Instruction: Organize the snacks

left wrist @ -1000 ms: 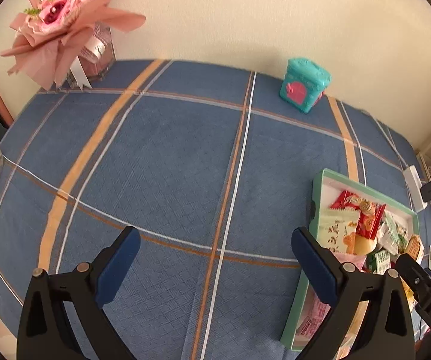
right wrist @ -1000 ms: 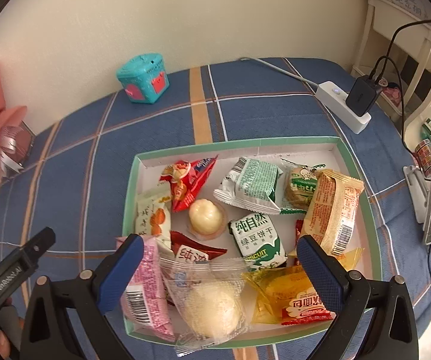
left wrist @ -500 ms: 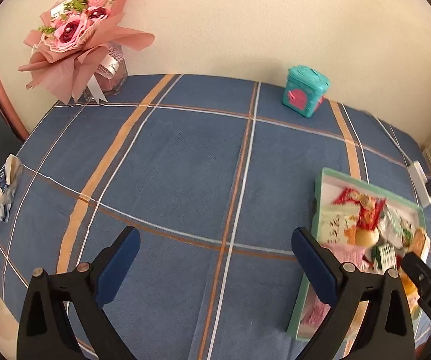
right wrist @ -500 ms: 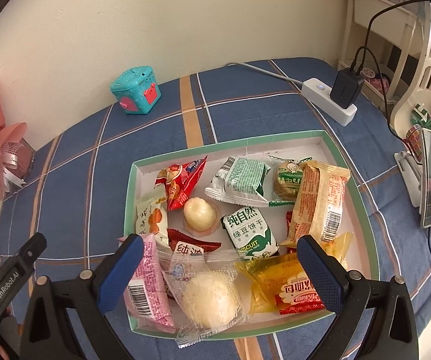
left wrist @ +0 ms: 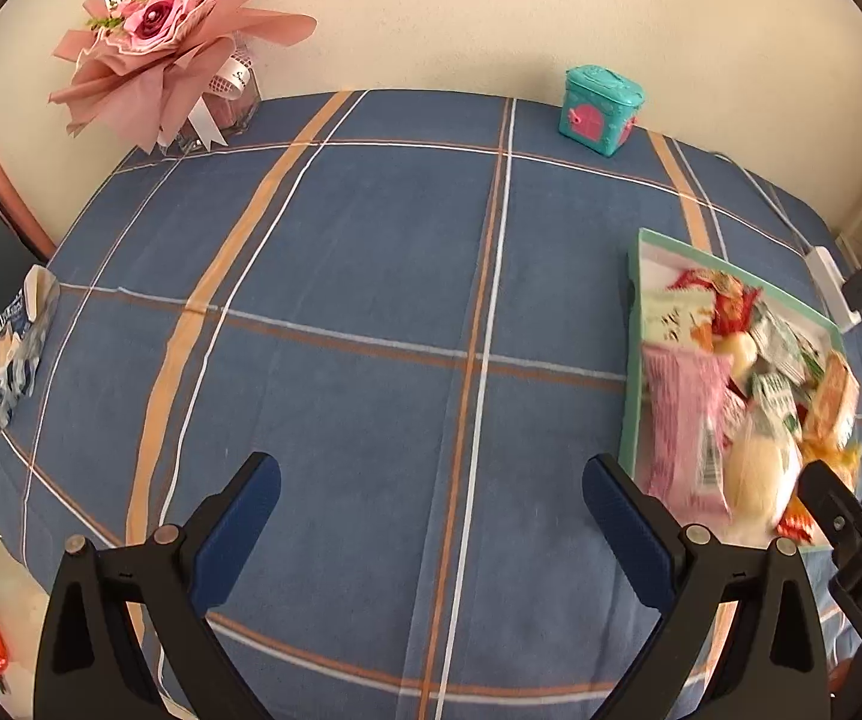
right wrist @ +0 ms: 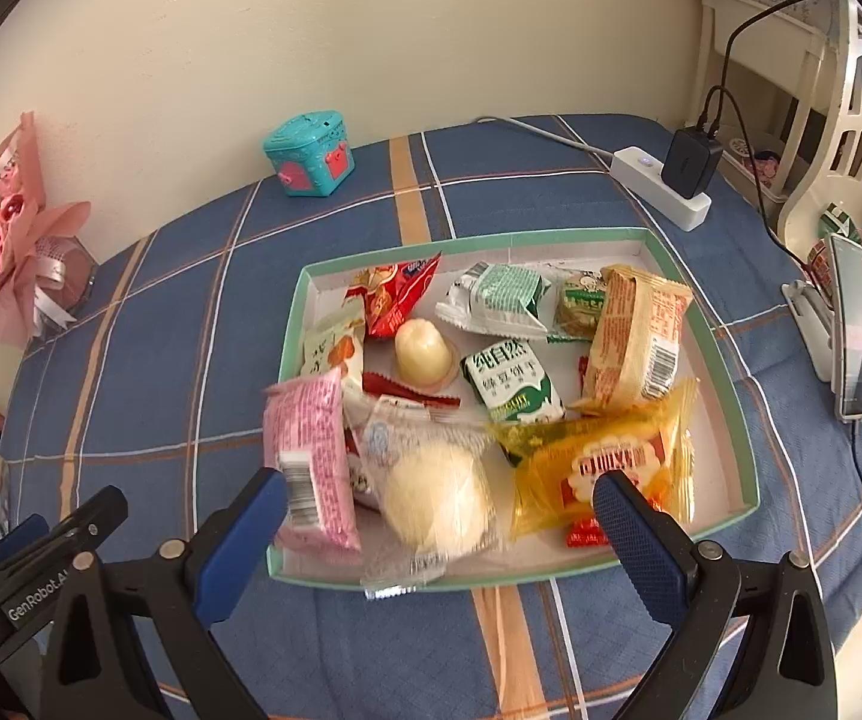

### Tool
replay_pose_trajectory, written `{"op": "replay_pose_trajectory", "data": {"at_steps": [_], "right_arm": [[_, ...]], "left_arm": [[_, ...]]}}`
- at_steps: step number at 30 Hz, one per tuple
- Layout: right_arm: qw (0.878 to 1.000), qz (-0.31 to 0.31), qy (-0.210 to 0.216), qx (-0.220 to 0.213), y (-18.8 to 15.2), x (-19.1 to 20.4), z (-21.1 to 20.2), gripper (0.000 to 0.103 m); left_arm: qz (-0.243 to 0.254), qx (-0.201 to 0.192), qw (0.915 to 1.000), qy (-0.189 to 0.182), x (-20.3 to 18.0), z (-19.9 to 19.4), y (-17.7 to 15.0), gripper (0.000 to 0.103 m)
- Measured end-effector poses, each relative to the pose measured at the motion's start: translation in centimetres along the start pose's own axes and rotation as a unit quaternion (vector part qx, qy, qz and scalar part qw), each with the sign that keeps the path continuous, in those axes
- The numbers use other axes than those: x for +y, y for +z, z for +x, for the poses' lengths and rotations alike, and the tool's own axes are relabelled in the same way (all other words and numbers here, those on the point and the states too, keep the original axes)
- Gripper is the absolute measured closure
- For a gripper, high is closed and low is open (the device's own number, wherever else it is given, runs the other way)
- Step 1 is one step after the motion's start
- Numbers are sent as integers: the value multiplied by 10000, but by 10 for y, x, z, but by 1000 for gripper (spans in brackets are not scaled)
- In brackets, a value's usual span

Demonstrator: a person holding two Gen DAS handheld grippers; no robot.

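Note:
A green-rimmed white tray (right wrist: pixel 724 360) on the blue plaid tablecloth holds several wrapped snacks: a pink packet (right wrist: pixel 311 456), a clear-wrapped white bun (right wrist: pixel 436 498), a yellow-orange packet (right wrist: pixel 598 462), a green-and-white biscuit pack (right wrist: pixel 511 381) and a red packet (right wrist: pixel 395 294). My right gripper (right wrist: pixel 439 498) is open and empty, held above the tray's near edge, over the bun. My left gripper (left wrist: pixel 431 483) is open and empty over bare cloth, left of the tray (left wrist: pixel 631 360).
A teal toy box (right wrist: pixel 309 154) and a pink flower bouquet (left wrist: pixel 173 42) stand at the back by the wall. A white power strip with a black charger (right wrist: pixel 670 180) lies right of the tray. A blue-white wrapper (left wrist: pixel 17 348) lies at the left table edge.
Both grippers have pulled back and risen, so the table and tray look smaller and farther. Both stay open. The snacks have not moved.

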State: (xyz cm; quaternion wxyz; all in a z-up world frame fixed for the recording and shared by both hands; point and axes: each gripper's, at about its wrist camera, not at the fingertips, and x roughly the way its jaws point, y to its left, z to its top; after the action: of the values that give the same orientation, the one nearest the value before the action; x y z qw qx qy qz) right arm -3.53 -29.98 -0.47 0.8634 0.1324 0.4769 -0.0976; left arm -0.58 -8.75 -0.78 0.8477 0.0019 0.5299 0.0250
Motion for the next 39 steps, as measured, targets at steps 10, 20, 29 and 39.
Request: {"op": "replay_pose_trajectory", "data": {"at_steps": [10, 20, 29, 39], "right_arm": [[9998, -119, 10, -156, -28, -1, -19, 0], [9995, -258, -72, -145, -35, 3, -22, 0], [9993, -312, -213, 5, -36, 3, -16, 0], [9992, -273, -299, 28, -35, 0, -15, 0]], "left_arm": [[263, -136, 9995, -133, 7, -19, -30, 2], [468, -235, 9986, -112, 4, -26, -37, 2], [525, -232, 9983, 84, 5, -23, -36, 2], [446, -195, 9986, 192, 7, -20, -35, 2]]}}
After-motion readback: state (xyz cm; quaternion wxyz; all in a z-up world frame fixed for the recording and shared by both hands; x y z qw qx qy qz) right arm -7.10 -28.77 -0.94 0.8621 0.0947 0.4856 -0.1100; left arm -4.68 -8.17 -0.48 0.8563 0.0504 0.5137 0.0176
